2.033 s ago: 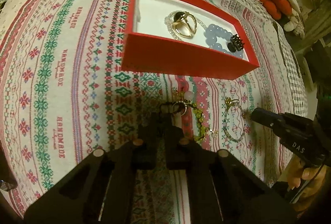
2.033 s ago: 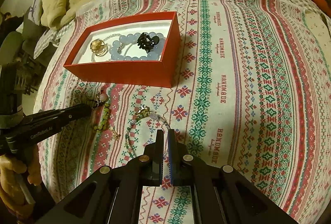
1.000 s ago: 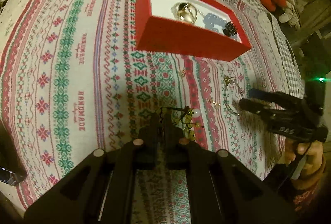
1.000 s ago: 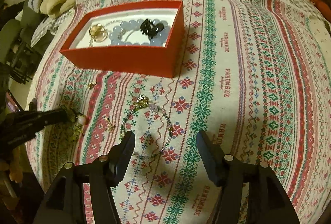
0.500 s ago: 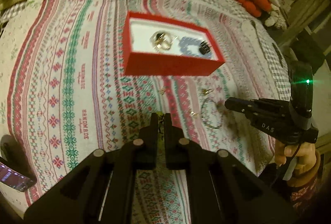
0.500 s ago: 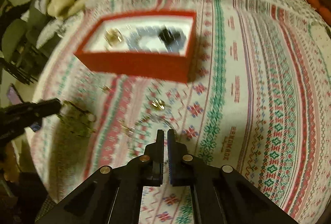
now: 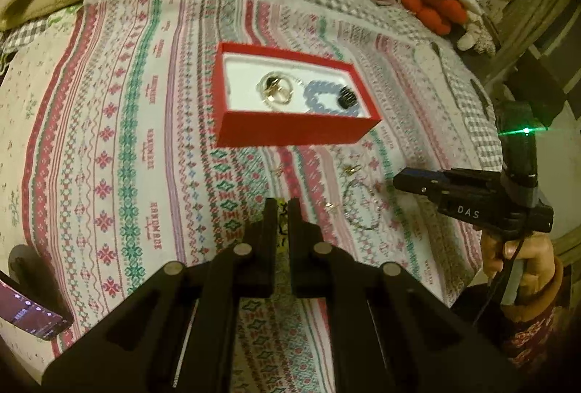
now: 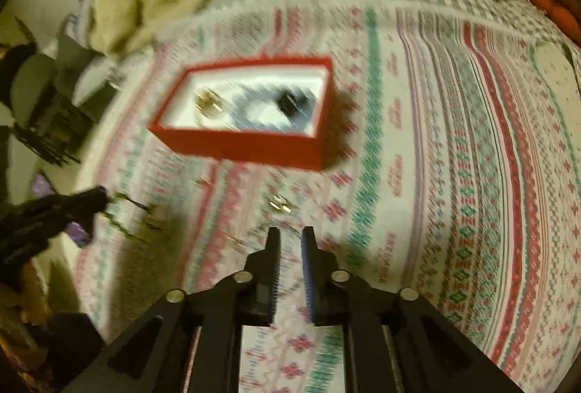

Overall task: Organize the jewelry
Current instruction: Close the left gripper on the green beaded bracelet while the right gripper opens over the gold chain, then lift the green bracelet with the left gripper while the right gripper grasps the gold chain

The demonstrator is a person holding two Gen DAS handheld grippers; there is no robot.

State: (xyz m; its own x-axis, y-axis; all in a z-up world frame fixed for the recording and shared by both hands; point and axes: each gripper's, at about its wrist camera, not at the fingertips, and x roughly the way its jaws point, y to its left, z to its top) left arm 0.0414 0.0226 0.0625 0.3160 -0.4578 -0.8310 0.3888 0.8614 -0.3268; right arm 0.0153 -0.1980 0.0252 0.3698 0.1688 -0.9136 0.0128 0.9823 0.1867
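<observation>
Jewelry box (image 7: 290, 133), red, sits on a patterned cloth (image 7: 120, 138); left gripper (image 7: 282, 211) pinches a green beaded strand (image 7: 280, 229), right gripper (image 8: 290, 240) slightly parted, holding nothing.

The box (image 7: 290, 133) is red outside, white inside, holding pale blue beads (image 7: 319, 97), a gold ring (image 7: 277, 92) and a black clip (image 7: 346, 98). The cloth (image 7: 127, 146) bears red, green and lilac folk stripes. Black fingers (image 7: 270, 222) pinch a yellow-green chain (image 7: 280, 226).
</observation>
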